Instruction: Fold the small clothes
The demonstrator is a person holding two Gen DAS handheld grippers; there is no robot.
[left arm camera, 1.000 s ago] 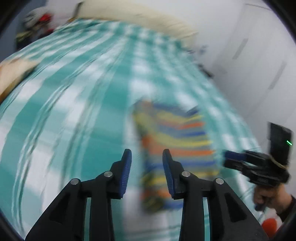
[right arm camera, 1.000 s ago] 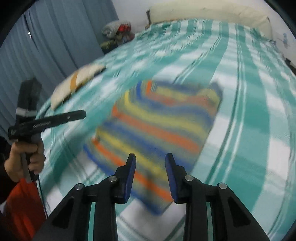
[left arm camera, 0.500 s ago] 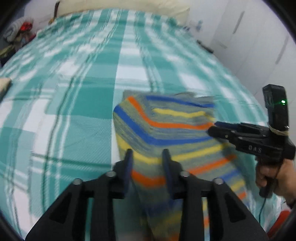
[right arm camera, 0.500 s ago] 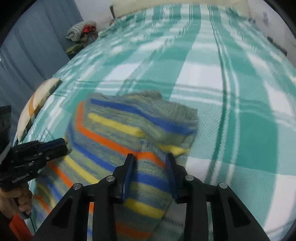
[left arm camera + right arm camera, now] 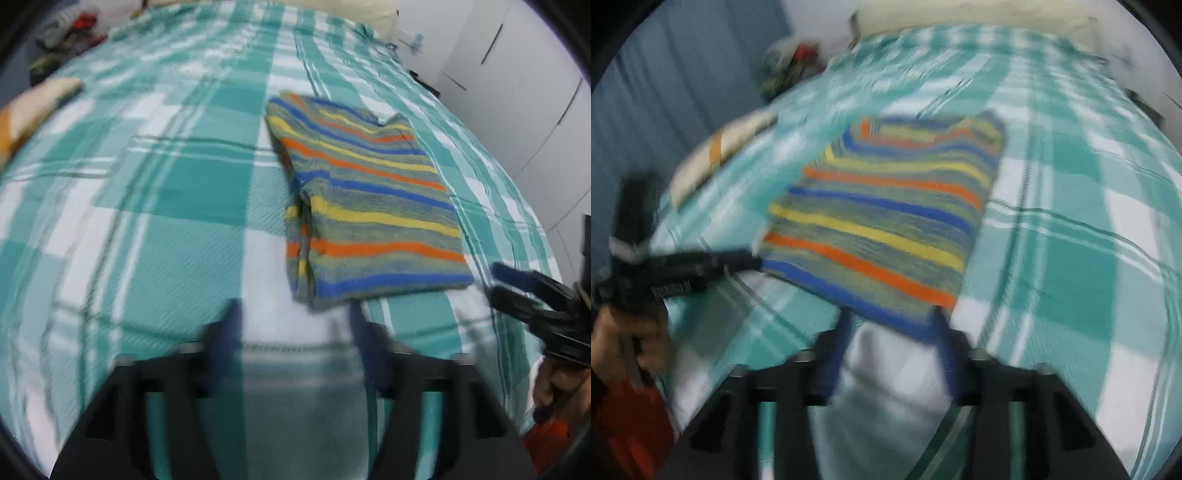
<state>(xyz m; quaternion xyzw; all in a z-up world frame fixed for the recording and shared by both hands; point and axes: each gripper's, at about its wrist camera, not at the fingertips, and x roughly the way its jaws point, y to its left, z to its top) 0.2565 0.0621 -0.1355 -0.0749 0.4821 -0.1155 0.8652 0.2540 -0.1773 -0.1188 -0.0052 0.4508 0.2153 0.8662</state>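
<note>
Folded knit garment, blue, yellow and orange stripes [image 5: 369, 206], flat on teal-and-white checked bedspread [image 5: 166, 192]; left tool [image 5: 295, 325] and right tool [image 5: 892, 332] opening, both empty.

Striped garment [image 5: 369, 206] released from both claws and now lying folded flat on the bed [image 5: 166, 192], left claw [image 5: 293, 332] jaws opening with nothing between them, right claw [image 5: 892, 339] jaws opening, drawn back to the garment's near edge.
</note>
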